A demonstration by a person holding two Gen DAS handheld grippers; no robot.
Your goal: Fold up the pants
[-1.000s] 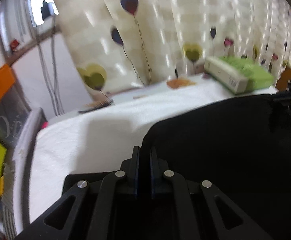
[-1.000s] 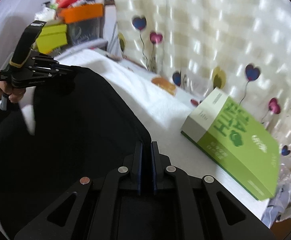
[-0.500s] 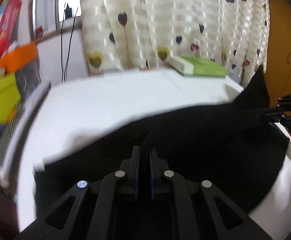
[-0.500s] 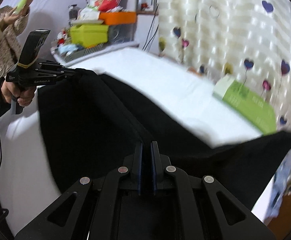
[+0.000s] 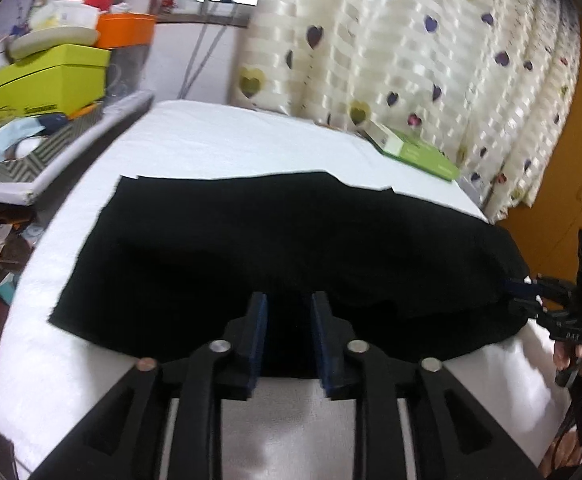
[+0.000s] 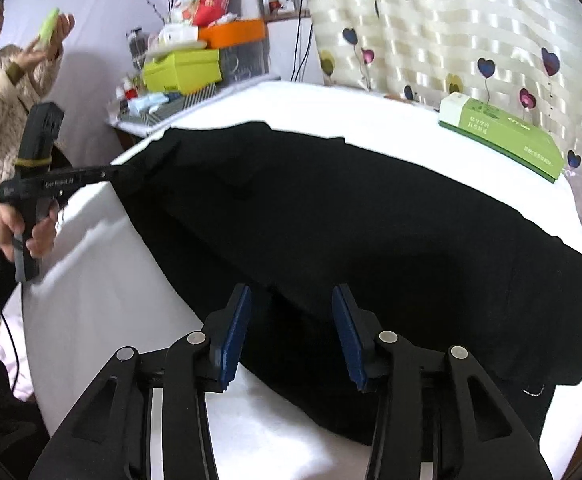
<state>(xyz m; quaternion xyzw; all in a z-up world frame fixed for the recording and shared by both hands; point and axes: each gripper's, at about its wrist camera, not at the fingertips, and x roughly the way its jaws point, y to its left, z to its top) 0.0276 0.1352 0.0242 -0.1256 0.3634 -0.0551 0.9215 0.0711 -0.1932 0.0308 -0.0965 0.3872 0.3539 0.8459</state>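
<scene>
Black pants lie flat across the white-covered table, both my grippers parted

My left gripper stands narrowly apart at the pants' near edge, holding nothing that I can confirm. My right gripper is spread wide over the near edge, its blue pads clear of the cloth. The pants run from the table's left edge to its right edge. A green book lies at the far right corner; a yellow-green box sits off the left edge

Both wrist views low, near, facing across shared pants
</scene>
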